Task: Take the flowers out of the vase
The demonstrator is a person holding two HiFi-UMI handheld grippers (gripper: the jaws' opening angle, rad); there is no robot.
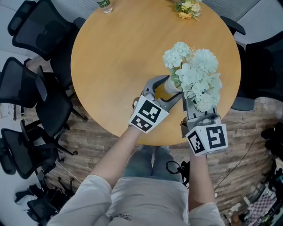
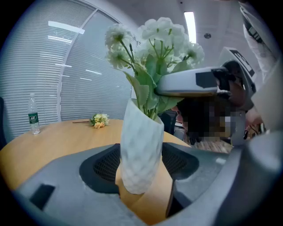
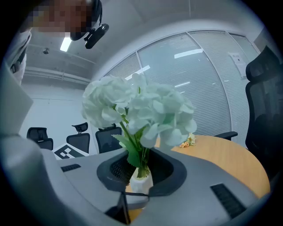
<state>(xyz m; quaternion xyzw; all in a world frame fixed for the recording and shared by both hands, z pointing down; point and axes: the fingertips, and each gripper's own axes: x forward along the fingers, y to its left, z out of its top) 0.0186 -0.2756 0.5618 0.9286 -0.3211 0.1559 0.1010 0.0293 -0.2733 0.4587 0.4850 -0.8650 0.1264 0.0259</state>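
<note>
Centre frame, left gripper [image 2: 141, 176] clamps the smooth, breakable vase [image 2: 140, 145]; right gripper [image 3: 141, 171] pinches the stems [image 3: 138, 154] above its mouth; flowers [image 1: 194, 75] look light and floppy, so hold stems, never blooms.

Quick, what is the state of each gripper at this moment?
Left gripper: closed on the white vase.
Right gripper: closed on the white flowers, at their stems.

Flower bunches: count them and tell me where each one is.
2. The white bunch stands in the vase at the table's near edge. The yellow bunch lies loose at the far edge. No others show.
</note>
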